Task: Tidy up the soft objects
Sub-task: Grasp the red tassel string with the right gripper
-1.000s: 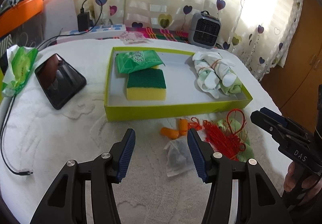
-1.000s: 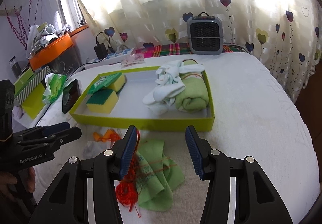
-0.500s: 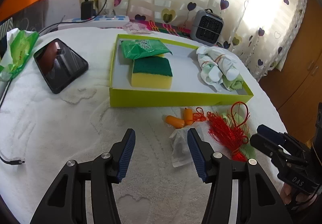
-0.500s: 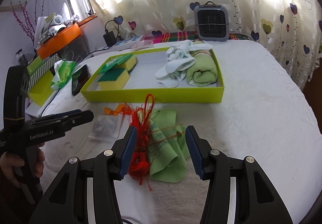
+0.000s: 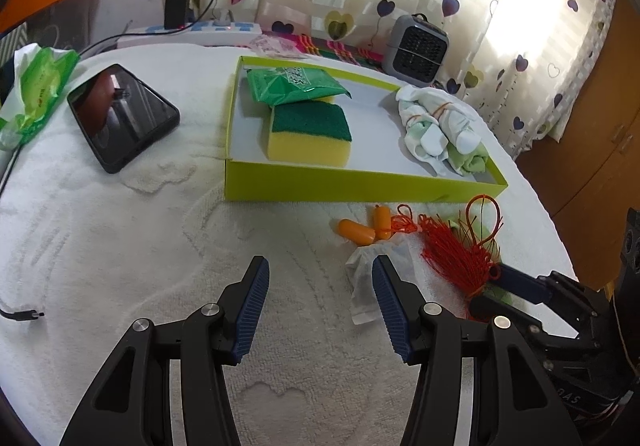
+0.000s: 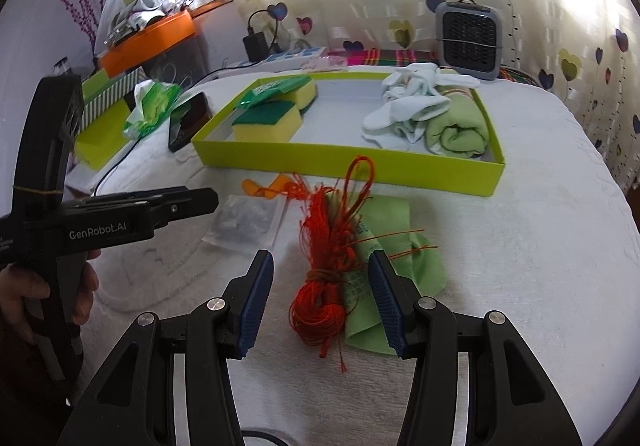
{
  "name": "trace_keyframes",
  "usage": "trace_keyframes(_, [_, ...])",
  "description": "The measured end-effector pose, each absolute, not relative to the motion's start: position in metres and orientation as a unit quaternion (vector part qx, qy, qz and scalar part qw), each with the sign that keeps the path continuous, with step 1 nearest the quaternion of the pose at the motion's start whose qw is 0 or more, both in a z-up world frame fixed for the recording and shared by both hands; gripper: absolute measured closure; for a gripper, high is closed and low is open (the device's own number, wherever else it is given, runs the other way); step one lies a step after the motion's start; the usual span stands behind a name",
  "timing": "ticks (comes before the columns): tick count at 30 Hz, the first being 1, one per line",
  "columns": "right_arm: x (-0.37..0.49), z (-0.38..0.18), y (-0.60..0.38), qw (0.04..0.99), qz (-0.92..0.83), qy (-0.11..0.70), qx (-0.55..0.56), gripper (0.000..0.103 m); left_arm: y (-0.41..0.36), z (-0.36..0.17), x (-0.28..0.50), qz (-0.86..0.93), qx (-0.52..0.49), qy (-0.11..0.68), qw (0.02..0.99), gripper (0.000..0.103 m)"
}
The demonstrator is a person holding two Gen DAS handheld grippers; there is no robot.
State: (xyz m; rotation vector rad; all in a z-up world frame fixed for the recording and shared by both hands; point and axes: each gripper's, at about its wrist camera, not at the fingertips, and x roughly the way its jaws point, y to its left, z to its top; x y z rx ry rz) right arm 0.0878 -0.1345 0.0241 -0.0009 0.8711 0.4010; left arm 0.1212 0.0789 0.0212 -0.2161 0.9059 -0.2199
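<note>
Both grippers are being held over the white bedspread (image 5: 120, 230), just in front of the yellow-green tray (image 5: 360, 185). The left gripper (image 5: 320, 298) is being kept wide apart with nothing between its jaws, hovering over bare cloth, with a small clear bag (image 5: 368, 278) lying by its right finger. The right gripper (image 6: 320, 286) is also being held wide, and the red tassel cord (image 6: 328, 246) is sitting between its jaws, though nothing is being pinched yet. Whether the pads are being touched by the threads can't be told from here.

The cord is being propped partly on a green cloth (image 6: 392, 246), which is spread flat on the bedspread just in front of the tray. Two orange capsule-shaped bits (image 5: 360, 228) are lying near the tray's front wall, beside the bag.

Inside the tray, two sponges (image 5: 308, 133) and a green packet (image 5: 292, 83) are being kept at the left end, and a white bundle (image 5: 432, 121) plus a rolled green towel (image 6: 456, 125) at the right. A phone (image 5: 120, 113) is lying off to the left, well apart from the tray.
</note>
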Motion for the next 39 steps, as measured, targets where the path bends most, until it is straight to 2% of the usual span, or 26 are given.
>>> trace_keyframes(1, [0.088,0.023,-0.134,0.887,0.193,0.420,-0.003,0.062,0.079,0.021,0.121,-0.106,-0.105,0.436,0.887,0.050])
trace_keyframes(12, [0.092,0.013,-0.123,0.880,0.183,0.437,-0.034,0.065,0.077,0.017,0.122,-0.119,-0.107,0.441,0.883,0.050])
trace_keyframes(16, [0.093,0.013,-0.124,0.881,0.173,0.438,-0.037,0.078,0.075,0.017,0.122,-0.122,-0.107,0.441,0.883,0.050])
trace_keyframes(22, [0.092,0.014,-0.125,0.883,0.176,0.434,-0.033,0.083,0.073,0.017,0.121,-0.124,-0.104,0.443,0.882,0.050])
trace_keyframes(39, [0.089,0.031,-0.154,0.901,0.174,0.394,0.042,0.086,0.056,0.016,0.129,-0.135,-0.085,0.454,0.877,0.050])
